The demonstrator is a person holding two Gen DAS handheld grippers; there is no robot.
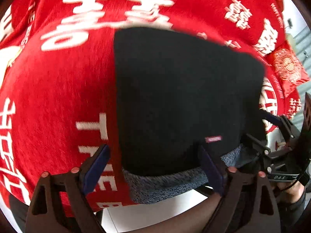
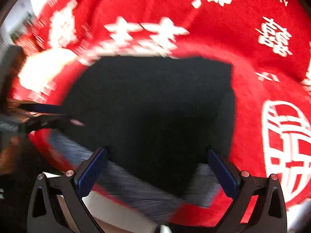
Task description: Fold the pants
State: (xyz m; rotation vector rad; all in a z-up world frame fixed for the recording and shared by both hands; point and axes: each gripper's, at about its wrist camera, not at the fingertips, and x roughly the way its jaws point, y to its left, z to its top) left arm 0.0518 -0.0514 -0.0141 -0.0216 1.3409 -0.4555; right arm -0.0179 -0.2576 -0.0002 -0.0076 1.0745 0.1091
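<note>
The black pants (image 1: 178, 97) lie folded into a compact block on a red blanket (image 1: 58, 97) printed with white characters. Grey fleece lining (image 1: 165, 184) shows along their near edge, and a small pink label (image 1: 213, 138) sits near it. My left gripper (image 1: 153, 167) hangs open over that near edge, one finger above the blanket, the other at the cloth. In the right wrist view the pants (image 2: 151, 106) fill the middle, blurred. My right gripper (image 2: 157, 172) stands open above their near edge, with the lining (image 2: 136, 186) between its fingers. Each gripper shows at the side of the other's view.
A red embroidered cushion (image 1: 287, 68) lies at the blanket's right edge. White surface (image 1: 155, 213) shows beyond the blanket's near edge. A person's hand (image 1: 291, 190) holds the right gripper (image 1: 272, 145). The left gripper (image 2: 48, 116) reaches in from the left.
</note>
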